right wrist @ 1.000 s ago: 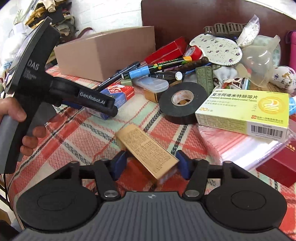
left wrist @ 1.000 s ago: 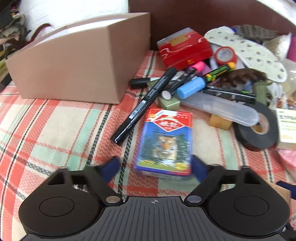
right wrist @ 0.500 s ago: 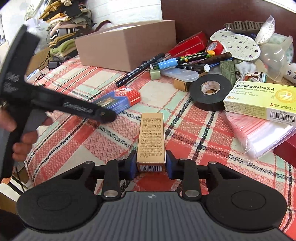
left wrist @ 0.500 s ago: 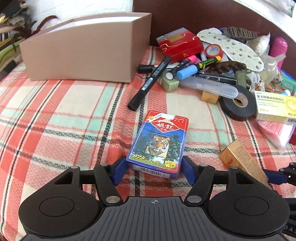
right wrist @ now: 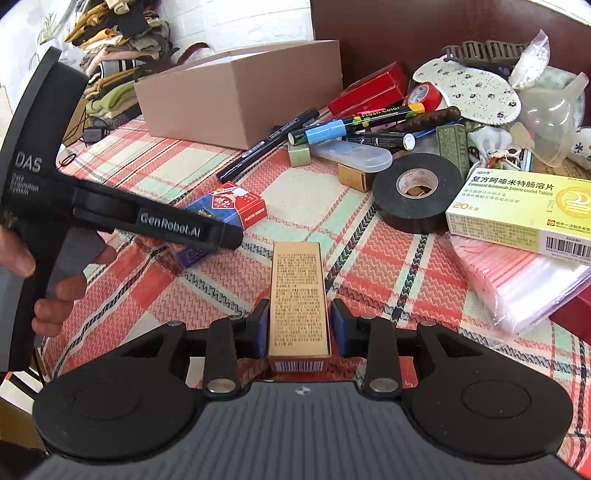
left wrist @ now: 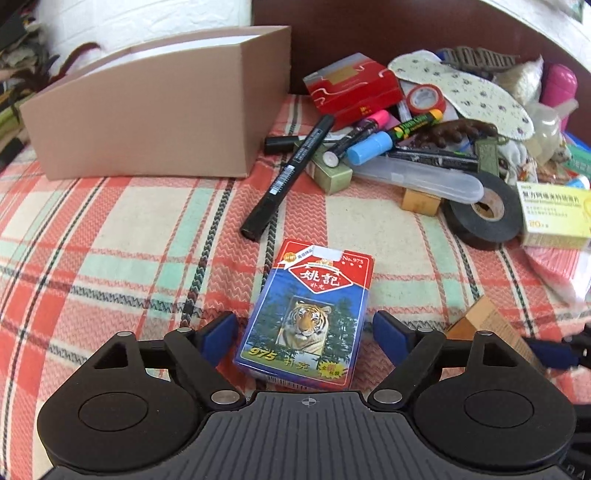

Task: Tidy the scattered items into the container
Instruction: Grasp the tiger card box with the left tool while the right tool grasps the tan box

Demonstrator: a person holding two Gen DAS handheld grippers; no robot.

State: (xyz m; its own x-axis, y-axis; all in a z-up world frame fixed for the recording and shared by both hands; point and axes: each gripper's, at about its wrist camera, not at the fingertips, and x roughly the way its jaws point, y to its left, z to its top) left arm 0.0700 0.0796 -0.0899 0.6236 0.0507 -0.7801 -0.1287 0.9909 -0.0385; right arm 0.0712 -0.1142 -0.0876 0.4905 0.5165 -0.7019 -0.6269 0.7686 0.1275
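Note:
A pack of playing cards with a tiger [left wrist: 306, 314] lies on the plaid cloth between the fingers of my left gripper [left wrist: 304, 332], which is open with gaps on both sides. My right gripper [right wrist: 300, 326] is shut on a long gold box [right wrist: 298, 291]; the box also shows at the right edge of the left wrist view [left wrist: 487, 325]. The open cardboard box [left wrist: 147, 122] stands at the far left, also seen in the right wrist view [right wrist: 240, 99]. The card pack [right wrist: 229, 206] lies partly behind the left gripper's body in the right wrist view.
A pile of markers [left wrist: 291, 173], a red box [left wrist: 351, 86], black tape roll [right wrist: 415, 192], a yellow medicine box [right wrist: 517, 214], a clear case [left wrist: 417, 177] and a plastic bag [right wrist: 517, 280] crowd the far right. A dark headboard [left wrist: 369, 33] rises behind.
The left gripper has drawn closer over the card pack, still open. The right gripper stays closed on the gold box and holds it straight ahead.

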